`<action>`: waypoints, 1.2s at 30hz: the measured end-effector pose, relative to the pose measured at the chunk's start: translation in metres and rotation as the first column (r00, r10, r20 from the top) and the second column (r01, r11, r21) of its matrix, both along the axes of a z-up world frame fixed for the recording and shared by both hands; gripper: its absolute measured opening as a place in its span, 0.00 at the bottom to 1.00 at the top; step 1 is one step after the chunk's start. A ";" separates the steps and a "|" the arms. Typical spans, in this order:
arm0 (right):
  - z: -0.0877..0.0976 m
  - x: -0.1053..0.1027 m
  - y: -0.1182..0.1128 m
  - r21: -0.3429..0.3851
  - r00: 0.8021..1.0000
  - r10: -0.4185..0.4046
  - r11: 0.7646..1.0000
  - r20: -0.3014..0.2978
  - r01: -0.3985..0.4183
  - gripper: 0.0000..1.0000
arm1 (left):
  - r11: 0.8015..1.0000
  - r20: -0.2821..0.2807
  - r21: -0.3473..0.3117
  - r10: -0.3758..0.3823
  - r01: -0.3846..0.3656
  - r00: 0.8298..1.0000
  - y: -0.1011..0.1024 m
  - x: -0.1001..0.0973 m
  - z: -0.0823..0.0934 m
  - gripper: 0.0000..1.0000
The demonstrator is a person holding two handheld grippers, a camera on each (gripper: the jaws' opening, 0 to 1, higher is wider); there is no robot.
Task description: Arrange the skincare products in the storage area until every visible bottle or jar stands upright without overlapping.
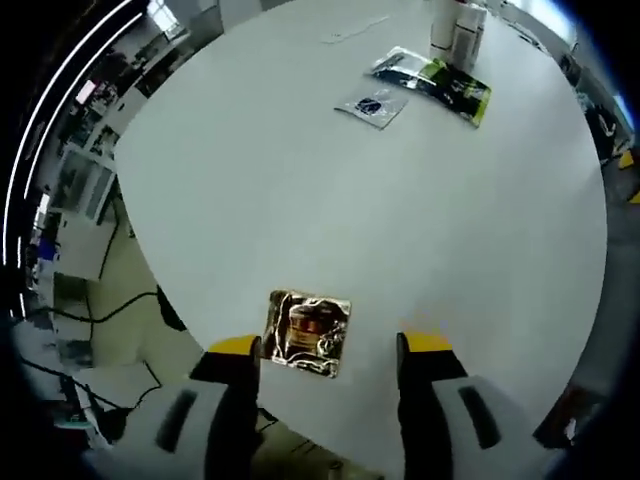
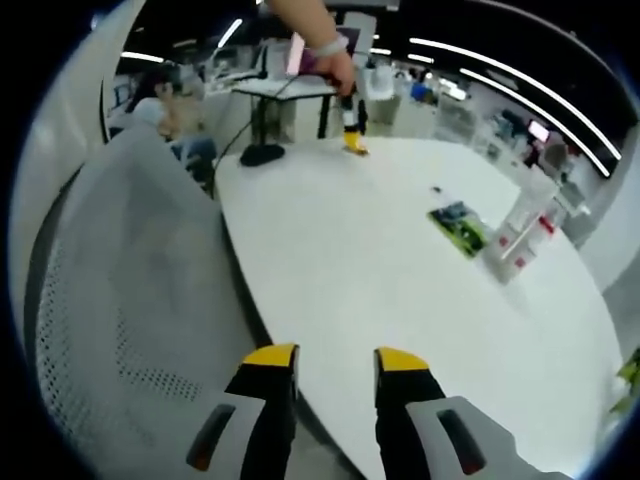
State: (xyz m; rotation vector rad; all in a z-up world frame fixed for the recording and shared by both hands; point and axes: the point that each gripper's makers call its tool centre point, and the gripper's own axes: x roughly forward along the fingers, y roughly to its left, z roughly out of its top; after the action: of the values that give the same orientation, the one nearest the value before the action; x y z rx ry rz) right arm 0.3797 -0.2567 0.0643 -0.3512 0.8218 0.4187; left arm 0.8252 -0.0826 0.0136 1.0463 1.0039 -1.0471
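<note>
Both grippers' fingers (image 1: 240,346) are being held apart over the white counter (image 1: 400,220), a gold sachet (image 1: 308,332) lying between the left pair.

Left gripper (image 1: 328,348) and right gripper (image 2: 335,358) both hover with jaws parted, holding nothing.

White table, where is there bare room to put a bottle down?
The round white table is bare across its middle, between the gold foil sachet near the edge and the green and silver packets. It is crowded by the white bottles at the far edge.
</note>
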 end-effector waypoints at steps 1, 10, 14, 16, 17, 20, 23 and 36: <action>-0.001 0.000 0.000 0.003 1.000 -0.004 1.000 -0.006 0.004 0.29 | 1.000 -0.004 0.002 -0.004 0.004 1.000 0.000 0.002 -0.001 0.56; -0.008 -0.004 -0.002 0.003 0.999 -0.014 1.000 -0.050 0.014 0.29 | 1.000 -0.129 0.022 -0.012 0.015 0.992 0.002 0.004 -0.024 0.50; -0.010 -0.005 -0.002 0.002 0.998 -0.012 1.000 -0.061 0.013 0.29 | 0.999 -0.166 -0.001 -0.041 0.042 0.985 0.000 -0.006 -0.023 0.38; -0.010 -0.005 -0.001 0.003 0.998 -0.009 1.000 -0.062 0.009 0.29 | 0.999 -0.164 -0.008 -0.040 0.039 0.986 0.001 -0.008 -0.023 0.37; -0.010 -0.005 -0.001 0.003 0.998 -0.006 1.000 -0.062 0.006 0.29 | 1.000 -0.165 -0.012 -0.029 0.028 0.986 0.000 -0.010 -0.022 0.36; -0.010 -0.006 0.000 -0.001 0.998 -0.003 1.000 -0.061 0.003 0.28 | 1.000 -0.162 -0.012 -0.010 0.008 0.987 -0.001 -0.018 -0.021 0.34; -0.009 -0.005 -0.001 -0.001 0.998 -0.007 1.000 -0.055 0.007 0.29 | 1.000 -0.162 -0.020 -0.022 0.019 0.986 -0.004 -0.030 -0.020 0.34; 0.001 -0.001 0.004 0.001 1.000 0.017 1.000 0.004 -0.017 0.29 | 0.986 -0.124 -0.159 0.027 -0.047 0.992 -0.020 -0.078 0.020 0.34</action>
State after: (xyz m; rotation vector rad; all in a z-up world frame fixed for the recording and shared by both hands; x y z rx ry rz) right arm 0.3784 -0.2529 0.0656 -0.3582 0.8152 0.4346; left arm 0.7469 -0.1030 0.0331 0.8369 1.0145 -1.1527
